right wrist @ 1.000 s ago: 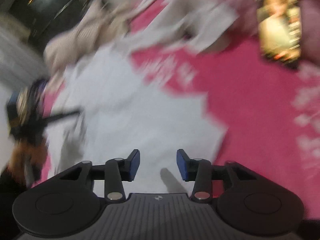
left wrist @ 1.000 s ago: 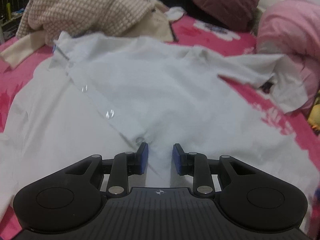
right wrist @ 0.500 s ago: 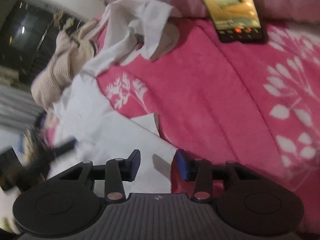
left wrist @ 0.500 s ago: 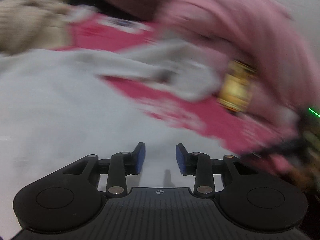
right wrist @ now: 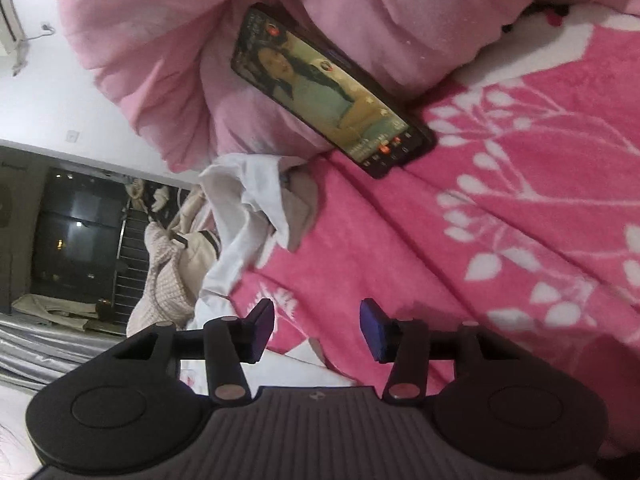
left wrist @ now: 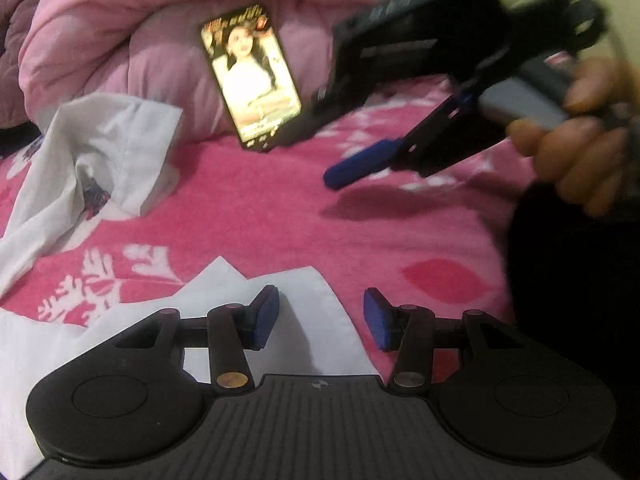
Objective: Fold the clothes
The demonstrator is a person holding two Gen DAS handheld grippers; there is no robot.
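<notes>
On a pink floral bed (left wrist: 260, 216), a white shirt (left wrist: 296, 300) lies spread, its hem corner under the left gripper (left wrist: 320, 320), whose jaws stand wide and hold nothing. The right gripper (right wrist: 318, 326), also wide and empty, hovers above the bedspread; the left view shows it held in a hand (left wrist: 580, 152). The shirt's sleeve (right wrist: 248, 216) runs crumpled toward a phone (right wrist: 332, 92) propped on a pink duvet (right wrist: 360, 8). Its long axis cannot be told from here. A clean fold likely needs both corners pinched squarely.
</notes>
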